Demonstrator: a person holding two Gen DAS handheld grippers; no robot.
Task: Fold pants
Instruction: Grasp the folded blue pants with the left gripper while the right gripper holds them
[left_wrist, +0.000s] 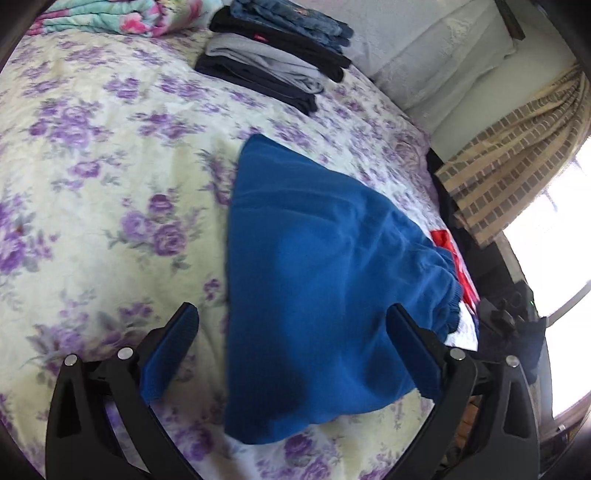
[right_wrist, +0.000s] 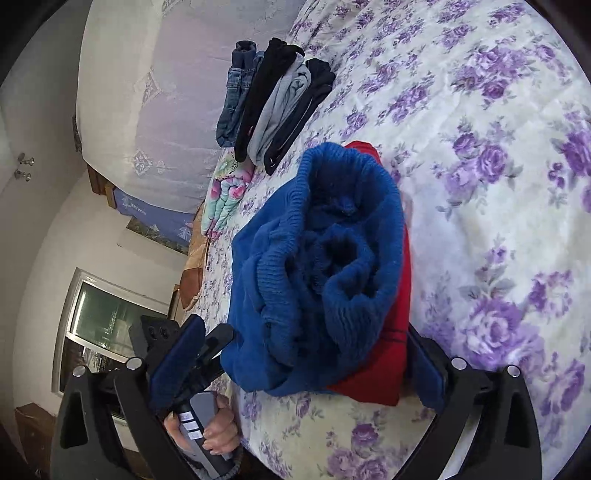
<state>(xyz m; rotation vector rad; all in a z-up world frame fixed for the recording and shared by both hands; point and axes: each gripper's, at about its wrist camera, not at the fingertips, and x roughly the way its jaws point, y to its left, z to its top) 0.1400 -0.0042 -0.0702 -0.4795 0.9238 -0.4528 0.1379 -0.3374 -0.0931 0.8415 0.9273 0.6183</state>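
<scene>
Here, my left gripper (left_wrist: 291, 332) and right gripper (right_wrist: 306, 354) both stood wide apart, clamping nothing, around the blue pants (left_wrist: 314, 277) lying on the flowered bedspread (left_wrist: 110, 184); folded clothes (left_wrist: 273, 62) sat at twelve o'clock.

A home bedroom: a bed with a purple-flowered bedspread (left_wrist: 92, 155), folded clothes (left_wrist: 273, 55), pillows (left_wrist: 424, 44) and a window curtain (left_wrist: 517, 155)
</scene>
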